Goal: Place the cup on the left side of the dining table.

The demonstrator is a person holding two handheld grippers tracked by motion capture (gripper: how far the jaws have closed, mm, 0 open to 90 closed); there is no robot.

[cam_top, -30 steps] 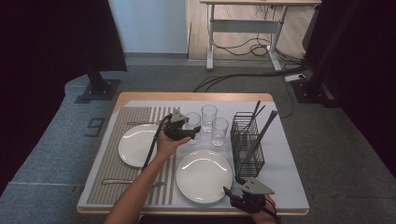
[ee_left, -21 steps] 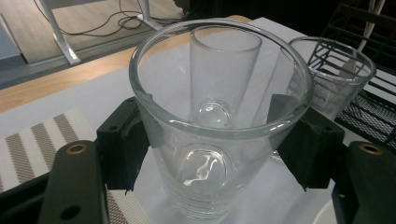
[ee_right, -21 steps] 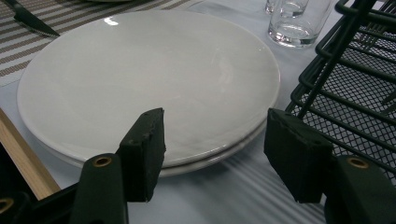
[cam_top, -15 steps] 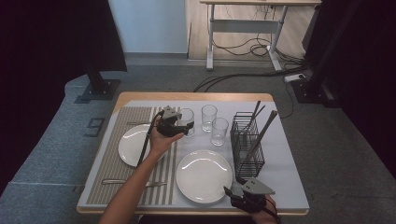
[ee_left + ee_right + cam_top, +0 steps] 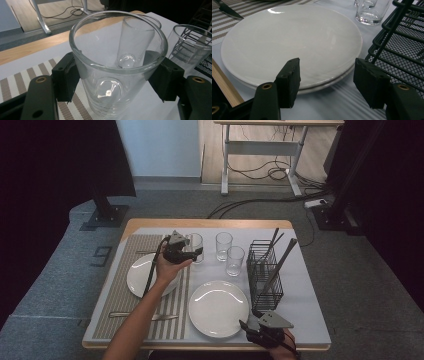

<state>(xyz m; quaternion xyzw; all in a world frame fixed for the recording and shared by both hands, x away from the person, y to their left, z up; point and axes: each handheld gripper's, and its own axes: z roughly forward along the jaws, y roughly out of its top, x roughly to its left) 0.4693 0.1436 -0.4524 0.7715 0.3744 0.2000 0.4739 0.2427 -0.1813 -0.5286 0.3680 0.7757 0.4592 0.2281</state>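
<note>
We hold a glass (image 5: pixel 117 70) tight in our left gripper (image 5: pixel 181 251), its fingers (image 5: pixel 66 77) squeezing both sides, above the striped mat (image 5: pixel 120 295). Our right gripper (image 5: pixel 327 82) waits with fingers apart by the plate (image 5: pixel 287 42).

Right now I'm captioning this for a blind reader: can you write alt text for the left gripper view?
A clear drinking glass stands upright between the two black pads of the left gripper, which press on its sides, above a striped placemat. Two more glasses stand behind it on the pale table cover, with a black wire basket at the right edge.
</note>
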